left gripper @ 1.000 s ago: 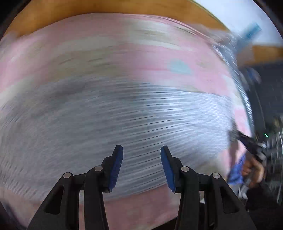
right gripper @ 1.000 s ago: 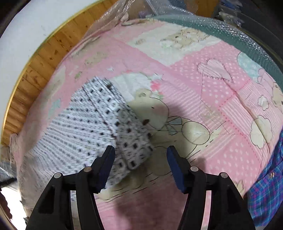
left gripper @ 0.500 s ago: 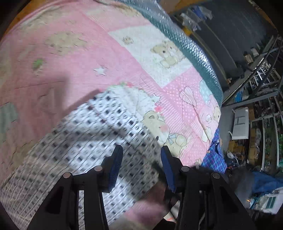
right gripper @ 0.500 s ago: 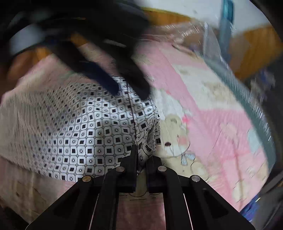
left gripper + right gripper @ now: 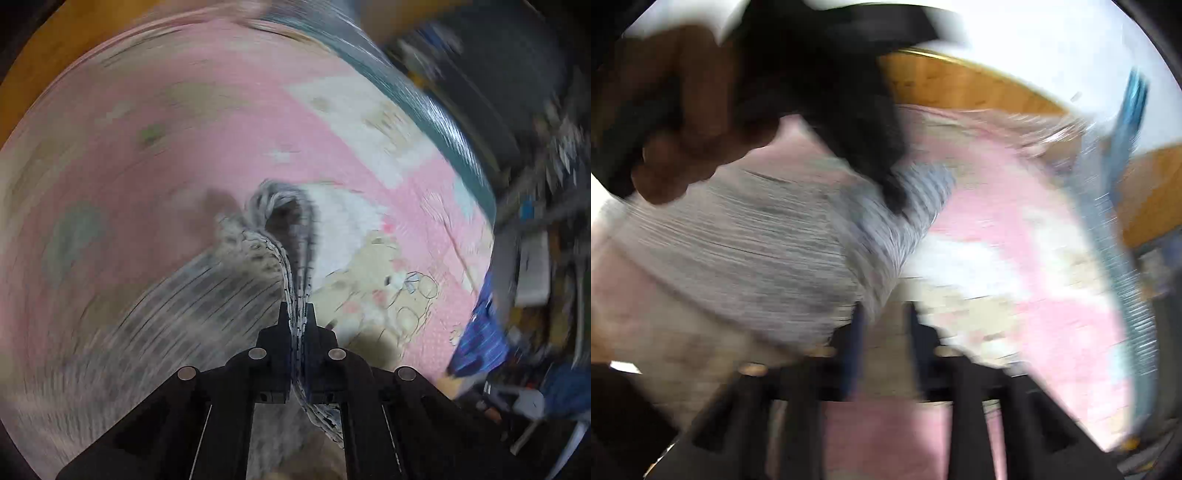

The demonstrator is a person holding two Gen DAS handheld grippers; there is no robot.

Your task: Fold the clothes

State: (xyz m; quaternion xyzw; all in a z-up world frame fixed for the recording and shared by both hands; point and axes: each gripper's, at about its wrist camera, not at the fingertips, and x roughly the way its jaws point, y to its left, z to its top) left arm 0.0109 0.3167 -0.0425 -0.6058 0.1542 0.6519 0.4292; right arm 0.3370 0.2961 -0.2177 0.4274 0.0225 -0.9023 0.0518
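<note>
Left tool (image 5: 296,314): jaws pressed together, pinching a bunched edge of the black-and-white patterned shirt (image 5: 207,295). Fabric runs up from the jaws in a raised ridge, so that edge is lifted off the quilt, likely so it can be carried across for a fold.

Right tool (image 5: 884,317): heavy motion blur. Jaws look spread with a gap between them, quilt showing through. The shirt hem sits just beside its left finger; whether they touch can't be told.

The shirt lies on the pink teddy-bear quilt (image 5: 155,110), most of it flat on the near-left part, only the pinched edge raised. In the right wrist view the person's hand (image 5: 687,122) holding the left tool is above the shirt, its tip down at the fabric.

The blue plaid garment (image 5: 480,339) is at the quilt's right edge, well apart from the shirt, probably waiting its turn.

Judgement: fold is mid-step, one-tool carry; a single pinch point risks the edge skewing.

No readable brands, labels or writing; blur too strong.
</note>
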